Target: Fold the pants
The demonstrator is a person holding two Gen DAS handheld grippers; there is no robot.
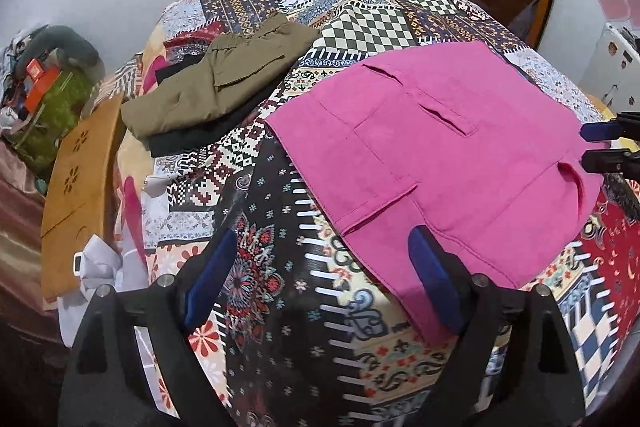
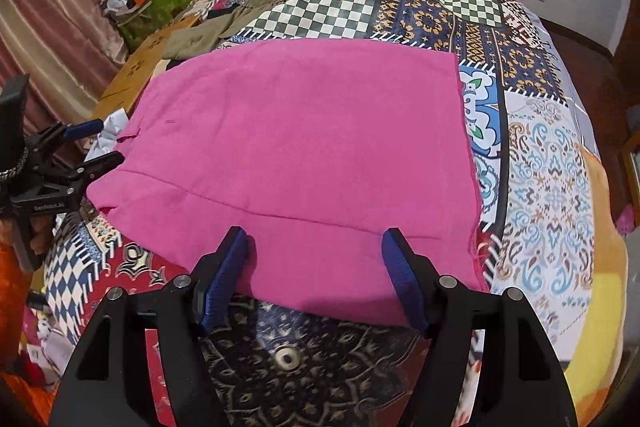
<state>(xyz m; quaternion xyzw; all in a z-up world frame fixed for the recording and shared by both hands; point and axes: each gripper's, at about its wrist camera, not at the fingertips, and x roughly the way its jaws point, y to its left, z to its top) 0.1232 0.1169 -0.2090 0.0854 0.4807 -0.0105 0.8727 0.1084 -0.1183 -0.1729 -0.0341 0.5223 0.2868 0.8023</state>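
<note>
Pink pants point(image 1: 440, 163) lie folded flat on the patchwork bedspread point(image 1: 280, 267), showing a back pocket and belt loops. My left gripper point(image 1: 324, 251) stands open at the pants' near left corner: its right finger overlaps the pink edge, and only bedspread shows between the pads. In the right wrist view the same pink pants point(image 2: 304, 139) spread wide, and my right gripper point(image 2: 316, 245) hovers open over their near edge, with the fabric lying flat beneath the gap. Each gripper appears in the other's view: the right gripper point(image 1: 596, 146) at the pants' right side, the left gripper point(image 2: 100, 145) at their left end.
Folded olive pants point(image 1: 216, 83) rest on a black garment at the back left of the bed. A brown board point(image 1: 80, 179) and white cloth point(image 1: 100, 267) lie off the left edge, with a clutter pile point(image 1: 44, 87) beyond. A yellow blanket point(image 2: 600, 267) hangs at the right.
</note>
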